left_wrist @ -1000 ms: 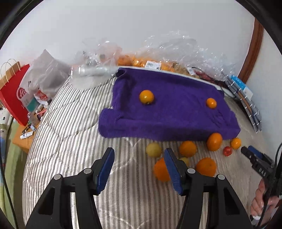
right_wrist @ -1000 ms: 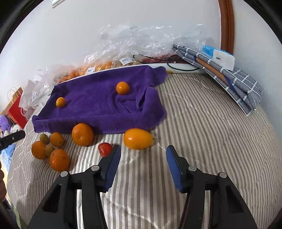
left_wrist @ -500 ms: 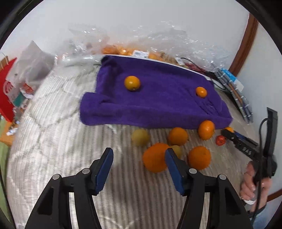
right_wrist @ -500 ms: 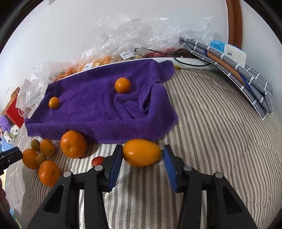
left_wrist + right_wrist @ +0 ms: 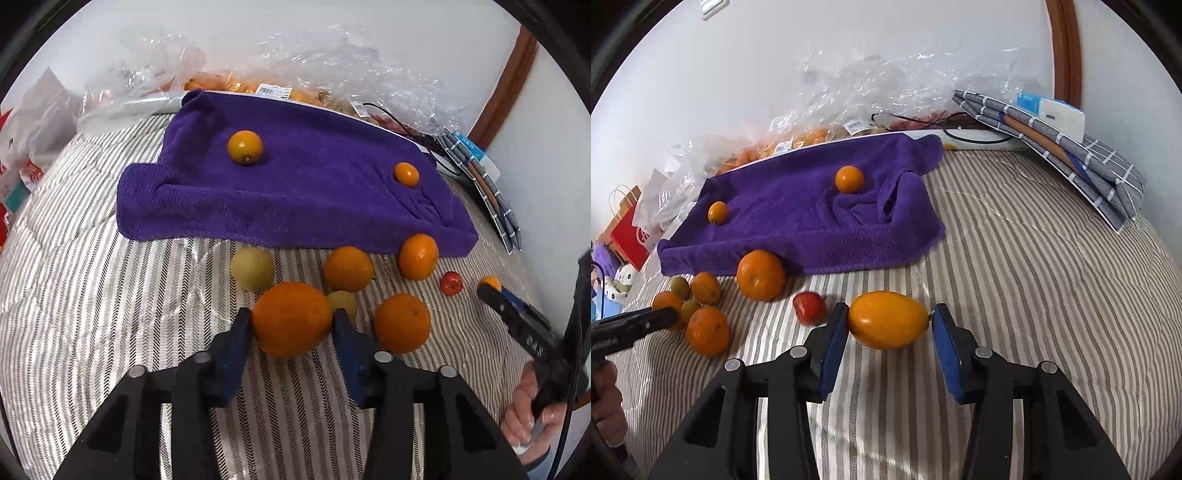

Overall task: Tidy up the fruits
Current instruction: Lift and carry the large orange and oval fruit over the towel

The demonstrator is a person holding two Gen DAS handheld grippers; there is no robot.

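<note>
A purple towel [image 5: 295, 188] lies on the striped bed with two small oranges [image 5: 245, 147] [image 5: 406, 174] on it. Several oranges, two yellow-green fruits [image 5: 252, 268] and a red fruit [image 5: 451, 283] lie in front of the towel. My left gripper [image 5: 293, 321] is shut on a large orange [image 5: 291, 319]. My right gripper [image 5: 888, 321] has its pads against an oval orange-yellow fruit [image 5: 888, 319], which rests on the bed. The red fruit [image 5: 809, 307] lies just left of it. The towel [image 5: 812, 218] also shows in the right wrist view.
Clear plastic bags of fruit [image 5: 280, 88] line the wall behind the towel. A folded grey checked cloth [image 5: 1067, 147] with a blue-white box lies at the back right. A red paper bag [image 5: 628, 229] stands off the left bed edge.
Both grippers moved forward and closed. The left closed around the large orange; the right closed around the oval fruit.
</note>
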